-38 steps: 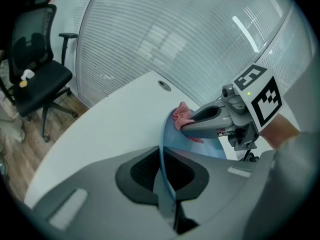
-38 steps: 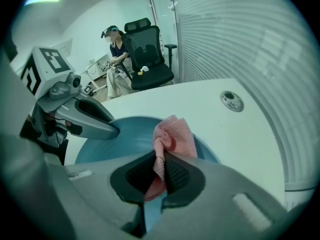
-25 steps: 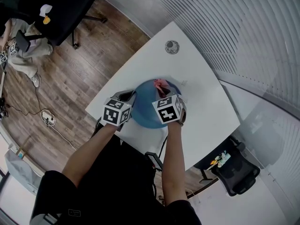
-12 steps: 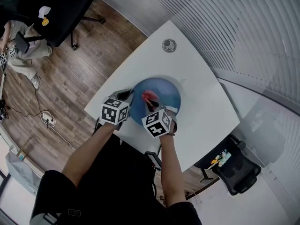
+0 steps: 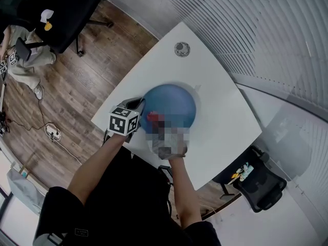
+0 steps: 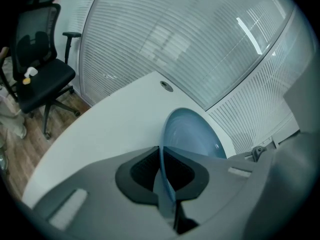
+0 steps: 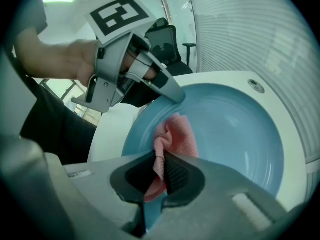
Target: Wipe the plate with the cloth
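Note:
A blue plate [image 5: 177,104] lies on the white table [image 5: 220,117]. My left gripper [image 5: 139,106] is shut on the plate's left rim; in the left gripper view the rim [image 6: 163,160] runs edge-on between the pads of the left gripper [image 6: 162,156]. My right gripper [image 7: 161,169] is shut on a pink cloth [image 7: 176,136], which is pressed on the plate [image 7: 235,129] near its left side. In the head view the cloth [image 5: 152,117] shows beside the right gripper [image 5: 158,125], most of which is under a mosaic patch. The left gripper [image 7: 176,96] also shows on the rim in the right gripper view.
A round grommet [image 5: 181,48] sits at the table's far corner. Black office chairs stand at the upper left [image 5: 61,6] and lower right [image 5: 259,188]. A person sits at the far left [image 5: 23,53]. Window blinds [image 5: 266,29] run along the right.
My right gripper has dragged the pink cloth across the plate from its far side toward the near left edge. The left gripper and the plate have stayed put.

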`<state>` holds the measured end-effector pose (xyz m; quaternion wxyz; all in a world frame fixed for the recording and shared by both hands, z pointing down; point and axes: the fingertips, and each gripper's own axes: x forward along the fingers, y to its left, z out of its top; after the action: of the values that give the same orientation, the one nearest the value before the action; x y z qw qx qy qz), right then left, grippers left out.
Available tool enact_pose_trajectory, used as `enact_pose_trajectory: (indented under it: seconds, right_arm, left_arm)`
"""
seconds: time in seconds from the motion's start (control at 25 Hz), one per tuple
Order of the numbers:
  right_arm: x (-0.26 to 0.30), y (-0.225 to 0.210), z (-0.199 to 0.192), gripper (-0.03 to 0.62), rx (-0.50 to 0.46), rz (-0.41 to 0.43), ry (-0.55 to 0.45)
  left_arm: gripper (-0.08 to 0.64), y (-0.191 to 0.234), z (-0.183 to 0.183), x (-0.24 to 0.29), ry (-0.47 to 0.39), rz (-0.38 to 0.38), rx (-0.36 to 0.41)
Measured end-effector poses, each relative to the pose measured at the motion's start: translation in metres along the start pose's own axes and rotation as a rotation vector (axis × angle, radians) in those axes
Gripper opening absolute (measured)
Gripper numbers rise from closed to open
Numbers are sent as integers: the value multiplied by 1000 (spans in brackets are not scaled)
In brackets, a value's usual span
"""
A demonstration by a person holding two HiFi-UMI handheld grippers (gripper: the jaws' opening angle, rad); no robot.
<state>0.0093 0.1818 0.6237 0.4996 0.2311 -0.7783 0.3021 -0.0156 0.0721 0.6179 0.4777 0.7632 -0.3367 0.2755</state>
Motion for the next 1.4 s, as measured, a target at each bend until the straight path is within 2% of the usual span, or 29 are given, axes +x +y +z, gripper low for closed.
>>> enact_pose_trajectory:
  seconds: [0.32,0.76,1.4]
  right_arm:
    - [-1,21,-20,23,-6,48,41]
    - [-9,6,-35,23,-26,85,104]
    - [-20,-64,-8,23,-33,-20,98]
  left_arm:
    - [15,0,0,0,4,-4,0]
    - [15,0,0,1,10,-4,15]
    - [15,-1,1,-1,13,-11,20]
